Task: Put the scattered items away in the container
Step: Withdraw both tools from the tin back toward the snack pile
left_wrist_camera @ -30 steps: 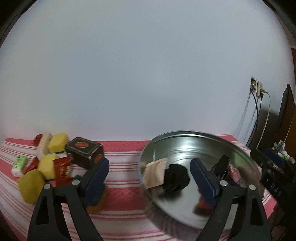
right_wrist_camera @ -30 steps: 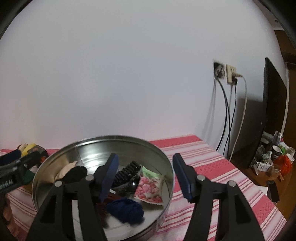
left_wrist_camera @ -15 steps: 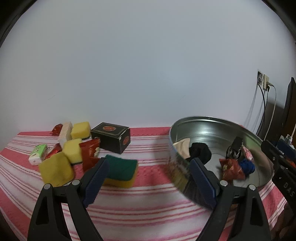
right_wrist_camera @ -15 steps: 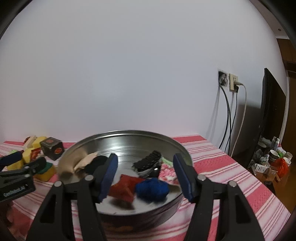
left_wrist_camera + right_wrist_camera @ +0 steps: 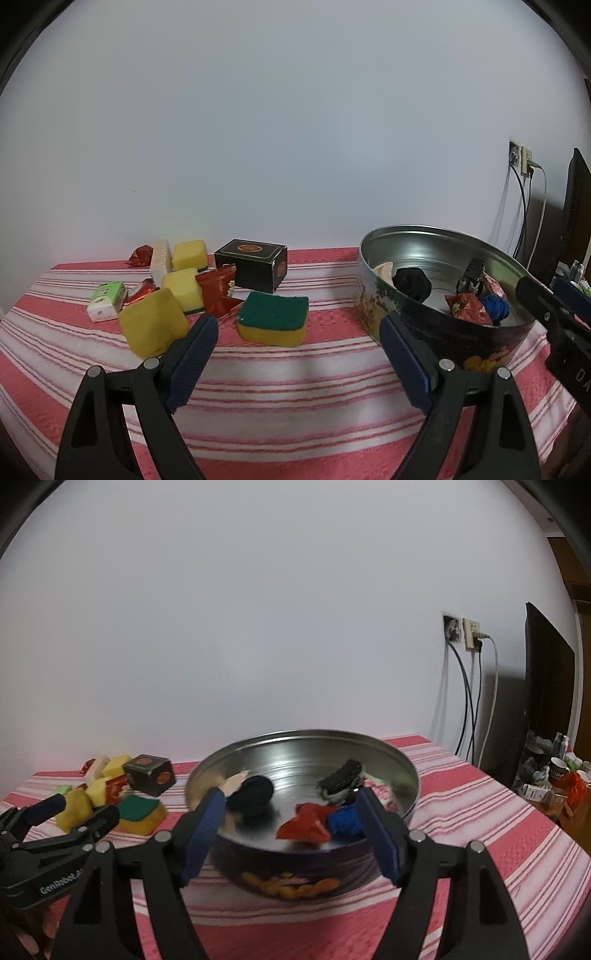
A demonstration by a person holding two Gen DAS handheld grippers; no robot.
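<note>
The round metal tin (image 5: pixel 303 735) stands on the striped cloth and holds a red packet (image 5: pixel 304 823), a blue ball (image 5: pixel 345 821), a black ball (image 5: pixel 255 794), a black clip (image 5: pixel 341 775) and a beige piece. My right gripper (image 5: pixel 291 794) hovers before the tin's near wall, its jaws opening with nothing between them. My left gripper (image 5: pixel 297 324) is open and empty, just short of a green-topped sponge (image 5: pixel 273 321). Behind that sponge lie yellow sponges (image 5: pixel 153 328), a red packet (image 5: pixel 218 291), a black box (image 5: pixel 255 264) and a green-white packet (image 5: pixel 107 304). The tin (image 5: pixel 436 236) is to the right.
The red-and-white striped cloth (image 5: pixel 295 387) covers the table. Wall sockets with hanging cables (image 5: pixel 465 631) and a dark screen (image 5: pixel 546 701) are at the right. Cups and small clutter (image 5: pixel 557 775) sit beyond the table's right edge. A white wall is close behind.
Both grippers have drawn back from the tin. The left view has swung left onto the scattered items. The right jaws have widened, and a red packet now lies in the tin.
</note>
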